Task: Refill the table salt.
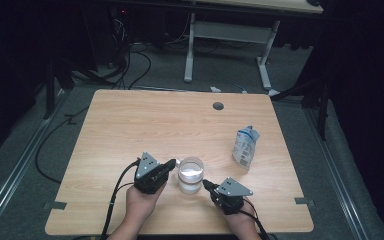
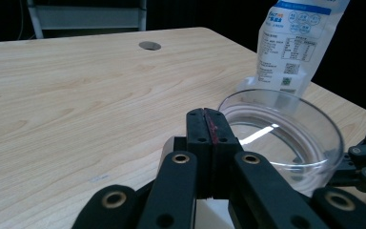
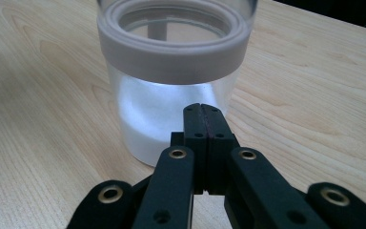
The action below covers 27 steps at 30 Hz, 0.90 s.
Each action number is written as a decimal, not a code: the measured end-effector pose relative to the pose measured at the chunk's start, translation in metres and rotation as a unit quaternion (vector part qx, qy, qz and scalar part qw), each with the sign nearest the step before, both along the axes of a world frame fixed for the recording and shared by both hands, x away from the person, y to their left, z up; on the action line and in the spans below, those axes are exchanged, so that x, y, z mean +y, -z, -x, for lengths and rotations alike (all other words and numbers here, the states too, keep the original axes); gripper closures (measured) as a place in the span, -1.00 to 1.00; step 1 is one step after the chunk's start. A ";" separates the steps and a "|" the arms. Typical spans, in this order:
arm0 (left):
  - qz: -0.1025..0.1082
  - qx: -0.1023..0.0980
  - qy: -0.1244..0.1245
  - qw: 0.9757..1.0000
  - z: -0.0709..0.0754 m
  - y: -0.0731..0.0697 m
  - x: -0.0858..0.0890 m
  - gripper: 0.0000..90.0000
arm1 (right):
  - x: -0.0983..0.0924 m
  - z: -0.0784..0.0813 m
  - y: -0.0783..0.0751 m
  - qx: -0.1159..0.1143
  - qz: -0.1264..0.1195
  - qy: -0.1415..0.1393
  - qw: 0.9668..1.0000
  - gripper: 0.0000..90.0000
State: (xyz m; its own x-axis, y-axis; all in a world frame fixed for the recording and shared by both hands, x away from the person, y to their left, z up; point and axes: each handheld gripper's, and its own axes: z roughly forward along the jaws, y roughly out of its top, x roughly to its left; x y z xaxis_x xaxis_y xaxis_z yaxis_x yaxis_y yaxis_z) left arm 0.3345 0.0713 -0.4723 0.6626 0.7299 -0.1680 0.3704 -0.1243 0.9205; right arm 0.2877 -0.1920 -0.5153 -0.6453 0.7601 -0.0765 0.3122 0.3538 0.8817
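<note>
Both the left gripper (image 1: 171, 163) and right gripper (image 1: 206, 184) are flanking the clear jar (image 1: 190, 175) near the worktop's (image 1: 130, 125) front edge, jaws pressed together, pinching nothing. Nudging it with shut jaws risks tipping out its white powder. The pouch (image 1: 245, 146) is standing well beyond.

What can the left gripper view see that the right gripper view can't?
The left gripper view alone takes in the white and blue pouch standing behind the jar, the round hole in the table, and the tips of the right tongs at its right edge.

The right gripper view alone takes in the jar's side, with white powder low inside and a pale band under the rim.

Both take in the clear jar, the wooden table and a pair of black tongs closed with nothing between them, as with the left tongs.
</note>
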 end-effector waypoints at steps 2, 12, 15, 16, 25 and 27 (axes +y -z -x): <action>-0.002 0.002 -0.006 1.000 0.000 0.002 0.005 1.00 | 0.000 0.000 0.000 0.000 0.000 0.000 1.000 1.00; -0.043 0.008 -0.048 0.998 0.016 0.019 0.051 0.87 | -0.009 0.001 -0.004 -0.006 0.002 0.012 1.000 1.00; -0.026 0.020 -0.064 0.997 0.021 0.023 0.063 0.84 | -0.011 -0.001 -0.004 -0.007 0.001 0.019 1.000 1.00; -0.026 0.020 -0.064 0.997 0.021 0.023 0.063 0.86 | -0.012 -0.002 -0.005 -0.008 0.001 0.020 1.000 1.00; -0.073 0.022 -0.089 0.993 0.031 0.036 0.107 0.81 | -0.018 -0.008 -0.009 -0.009 -0.009 0.037 0.999 1.00; -0.067 0.027 -0.094 0.993 0.030 0.038 0.115 0.67 | -0.020 -0.011 -0.009 -0.006 -0.009 0.041 0.999 1.00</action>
